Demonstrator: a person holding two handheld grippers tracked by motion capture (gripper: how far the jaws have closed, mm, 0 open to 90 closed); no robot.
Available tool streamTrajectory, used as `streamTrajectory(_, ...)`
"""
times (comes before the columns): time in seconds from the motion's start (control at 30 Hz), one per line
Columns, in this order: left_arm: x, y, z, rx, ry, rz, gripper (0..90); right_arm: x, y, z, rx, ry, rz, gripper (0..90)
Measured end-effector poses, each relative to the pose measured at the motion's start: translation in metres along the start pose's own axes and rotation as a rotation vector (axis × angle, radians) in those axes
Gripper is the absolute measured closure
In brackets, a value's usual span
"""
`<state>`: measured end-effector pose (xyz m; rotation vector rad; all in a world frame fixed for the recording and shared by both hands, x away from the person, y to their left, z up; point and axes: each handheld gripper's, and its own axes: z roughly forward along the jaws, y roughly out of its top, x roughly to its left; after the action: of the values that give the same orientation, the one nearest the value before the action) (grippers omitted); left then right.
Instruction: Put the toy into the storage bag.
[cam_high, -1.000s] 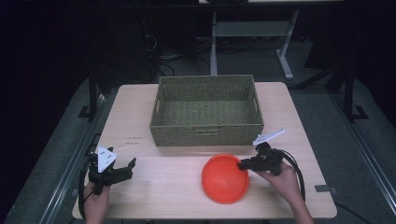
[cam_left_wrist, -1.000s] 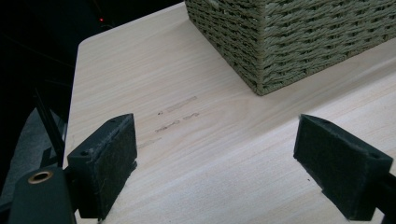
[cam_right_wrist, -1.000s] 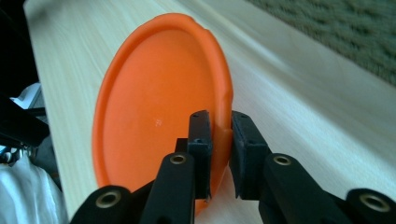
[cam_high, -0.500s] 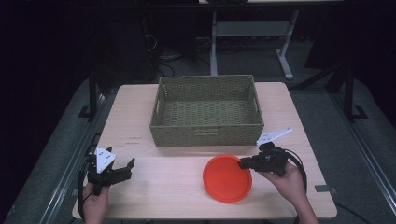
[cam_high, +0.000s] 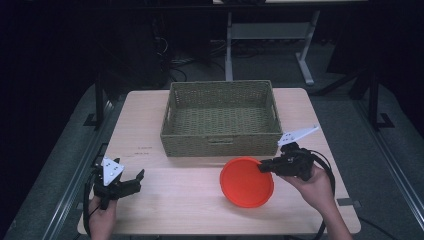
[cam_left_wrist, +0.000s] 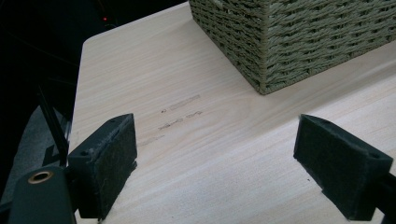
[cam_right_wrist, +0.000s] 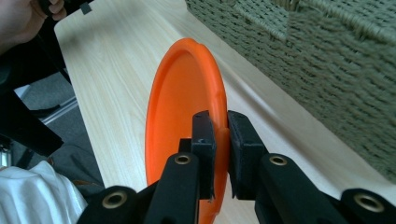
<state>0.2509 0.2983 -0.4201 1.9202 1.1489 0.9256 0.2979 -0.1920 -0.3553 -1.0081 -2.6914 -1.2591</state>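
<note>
The orange plate (cam_high: 246, 182), a smooth round disc of glossy plastic with a raised, rolled rim, sat at about five o'clock on the table (cam_high: 150, 115), just in front of the basket's near wall and near its right corner. The right gripper (cam_high: 264, 167) had it by the rim at the plate's three o'clock edge: in the right gripper view the two black, square-edged pads (cam_right_wrist: 204, 135) were clamped together on the thin rim of the plate (cam_right_wrist: 182, 112), one pad on each face, with the disc standing on edge in that view. From the high view the plate looked tilted, its held side raised off the wood, though whether the far edge touched the table could not be told. The left gripper (cam_high: 131, 181) was at about seven o'clock, held in a hand (cam_high: 101, 220) near the table's near-left corner, well apart from the plate. Its jaws stood wide apart with nothing between them; in the left gripper view the pads (cam_left_wrist: 106, 161) were blocky and faced with a rough, felt-like black surface, over bare pale wood with fine straight grain and a few faint pencil-like marks. The basket (cam_high: 220, 117) was rectangular, woven of coarse olive-green cord in tight rows, with a slot handle in its near wall, at twelve o'clock on the table.
</note>
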Motion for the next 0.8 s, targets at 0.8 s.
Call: streamTrajectory(0.8, 0.0, -0.001, 0.001, 0.004, 0.0, -0.009, 12.9, -0.001, 0.064, -0.029, 0.045, -0.075, -0.043, 82.0)
